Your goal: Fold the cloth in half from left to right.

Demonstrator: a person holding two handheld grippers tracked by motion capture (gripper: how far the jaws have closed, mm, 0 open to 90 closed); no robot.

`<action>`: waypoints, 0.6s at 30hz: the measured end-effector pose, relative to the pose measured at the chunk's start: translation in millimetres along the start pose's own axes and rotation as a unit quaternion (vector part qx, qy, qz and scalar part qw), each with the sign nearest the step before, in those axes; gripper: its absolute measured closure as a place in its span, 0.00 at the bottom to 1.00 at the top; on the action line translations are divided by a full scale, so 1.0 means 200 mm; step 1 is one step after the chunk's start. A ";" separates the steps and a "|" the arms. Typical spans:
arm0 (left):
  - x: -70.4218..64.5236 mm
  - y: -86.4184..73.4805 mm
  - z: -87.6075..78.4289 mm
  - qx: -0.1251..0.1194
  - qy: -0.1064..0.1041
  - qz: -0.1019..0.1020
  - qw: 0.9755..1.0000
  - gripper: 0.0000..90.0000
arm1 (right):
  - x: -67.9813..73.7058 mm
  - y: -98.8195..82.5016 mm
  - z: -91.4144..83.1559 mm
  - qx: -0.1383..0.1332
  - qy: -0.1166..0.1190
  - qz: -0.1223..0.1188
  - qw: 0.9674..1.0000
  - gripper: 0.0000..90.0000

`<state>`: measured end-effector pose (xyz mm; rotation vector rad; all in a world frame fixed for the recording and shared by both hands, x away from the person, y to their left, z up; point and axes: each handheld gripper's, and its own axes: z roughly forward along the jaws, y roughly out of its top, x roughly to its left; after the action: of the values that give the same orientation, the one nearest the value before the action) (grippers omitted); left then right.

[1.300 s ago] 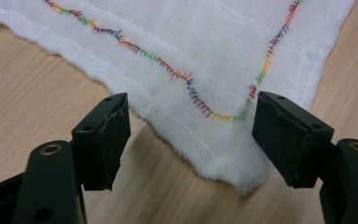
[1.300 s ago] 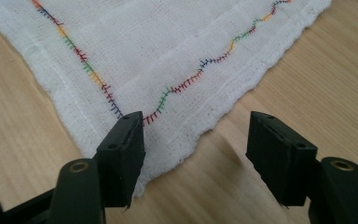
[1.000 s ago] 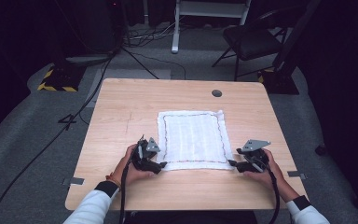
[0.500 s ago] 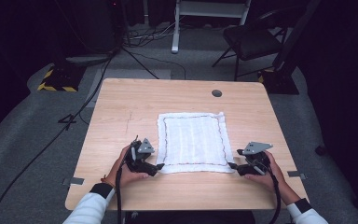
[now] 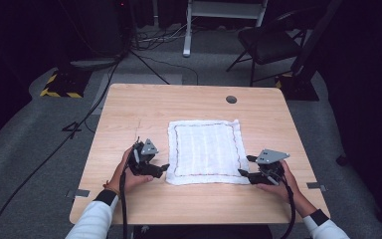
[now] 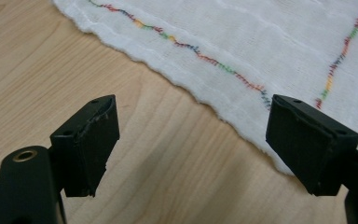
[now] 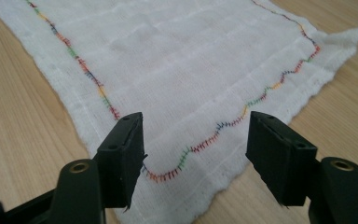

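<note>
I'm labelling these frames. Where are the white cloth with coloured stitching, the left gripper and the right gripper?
white cloth with coloured stitching (image 5: 205, 149), high view, its middle.
left gripper (image 5: 163, 169), high view, between its fingertips.
right gripper (image 5: 244, 166), high view, between its fingertips.

Dark room, grey carpet floor (image 5: 40, 149). Light wooden worktop (image 5: 139, 107) at centre; black chair (image 5: 268, 47), white frame (image 5: 224, 10), floor cables (image 5: 164, 62), hazard-striped base (image 5: 59, 87) behind.
</note>
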<state>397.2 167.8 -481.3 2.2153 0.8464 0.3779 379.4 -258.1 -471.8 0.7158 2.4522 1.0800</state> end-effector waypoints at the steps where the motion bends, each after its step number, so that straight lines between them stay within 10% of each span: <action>1: 0.02 0.01 0.00 0.002 0.000 -0.004 1.000 0.20 | 0.00 0.01 0.00 0.000 0.001 -0.001 1.000 0.41; 18: 0.20 0.16 0.08 -0.018 0.028 -0.043 0.999 0.22 | 0.19 0.27 0.19 -0.025 0.045 -0.066 0.996 0.52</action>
<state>450.3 170.0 -469.6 2.1356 0.9541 0.4125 385.3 -182.6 -459.5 0.4921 2.4981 1.1400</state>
